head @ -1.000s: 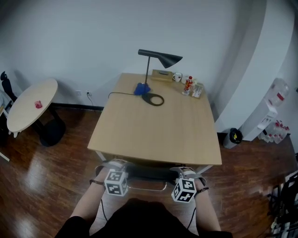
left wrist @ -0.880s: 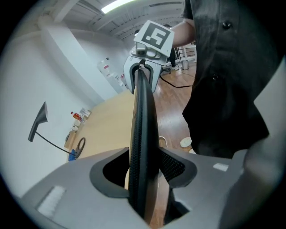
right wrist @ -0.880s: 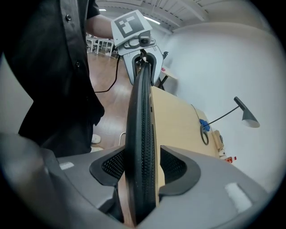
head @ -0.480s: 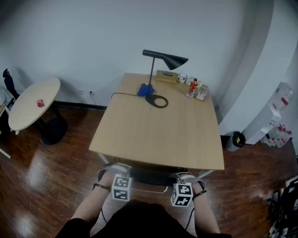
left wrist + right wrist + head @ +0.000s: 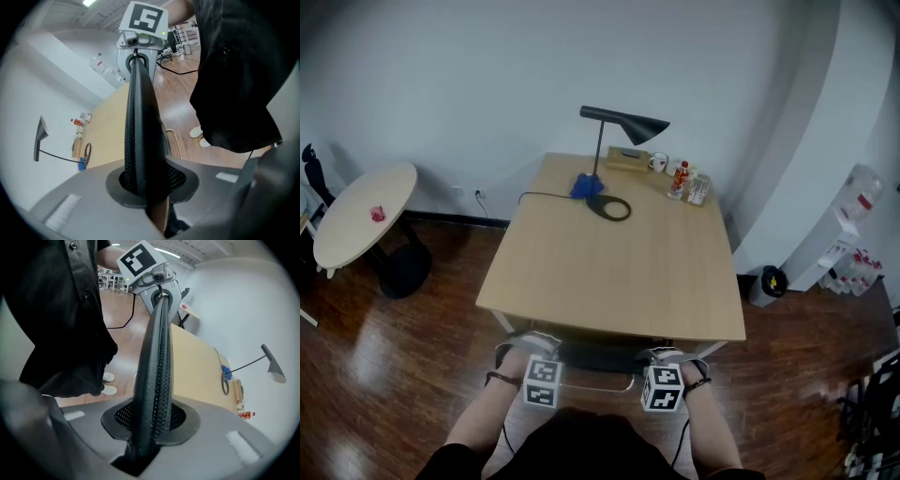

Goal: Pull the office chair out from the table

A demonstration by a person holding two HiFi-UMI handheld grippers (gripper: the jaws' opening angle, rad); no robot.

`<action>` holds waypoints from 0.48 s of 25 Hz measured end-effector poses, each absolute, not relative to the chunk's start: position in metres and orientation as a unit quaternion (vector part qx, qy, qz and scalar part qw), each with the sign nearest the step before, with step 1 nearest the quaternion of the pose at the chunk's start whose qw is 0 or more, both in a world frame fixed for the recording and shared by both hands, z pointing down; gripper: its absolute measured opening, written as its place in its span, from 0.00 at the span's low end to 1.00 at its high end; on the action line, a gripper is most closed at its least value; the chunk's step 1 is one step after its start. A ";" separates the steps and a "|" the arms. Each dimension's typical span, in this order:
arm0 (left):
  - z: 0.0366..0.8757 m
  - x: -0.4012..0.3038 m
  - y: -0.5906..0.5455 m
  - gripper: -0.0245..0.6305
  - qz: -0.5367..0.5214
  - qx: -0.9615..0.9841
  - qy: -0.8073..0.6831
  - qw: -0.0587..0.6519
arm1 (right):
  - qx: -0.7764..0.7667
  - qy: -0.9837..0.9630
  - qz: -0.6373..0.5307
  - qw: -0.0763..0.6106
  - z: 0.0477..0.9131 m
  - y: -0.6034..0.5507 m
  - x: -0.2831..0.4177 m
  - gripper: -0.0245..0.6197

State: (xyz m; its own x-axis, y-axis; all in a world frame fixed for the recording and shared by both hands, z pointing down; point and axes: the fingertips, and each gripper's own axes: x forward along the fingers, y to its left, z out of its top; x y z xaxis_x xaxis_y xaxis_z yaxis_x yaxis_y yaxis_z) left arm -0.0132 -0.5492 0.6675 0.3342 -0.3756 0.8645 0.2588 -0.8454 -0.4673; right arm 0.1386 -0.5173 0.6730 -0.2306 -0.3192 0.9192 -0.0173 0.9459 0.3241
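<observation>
Black mesh office chair (image 5: 600, 357), tucked under pale wooden table (image 5: 609, 267)

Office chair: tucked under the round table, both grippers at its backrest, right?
No: the head view shows the office chair under the rectangular table. The left gripper and right gripper are at its backrest, jaws closing on it.

The surface (image 5: 609, 272) is pale matt wood, the floor (image 5: 384, 356) dark glossy wood. The chair (image 5: 139, 117) back is rough black mesh; the lamp (image 5: 623, 122) looks like matt black metal.
</observation>
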 end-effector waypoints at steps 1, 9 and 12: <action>0.668 -0.012 -0.546 0.12 -0.577 -0.769 0.032 0.275 | 0.104 -0.776 -0.120 0.611 0.674 -0.514 0.140 0.20; 0.665 -0.018 -0.523 0.10 -0.586 -0.769 0.006 0.256 | 0.100 -0.780 -0.093 0.611 0.668 -0.488 0.134 0.15; 0.665 -0.023 -0.511 0.11 -0.590 -0.769 -0.001 0.247 | 0.097 -0.783 -0.086 0.608 0.667 -0.475 0.129 0.15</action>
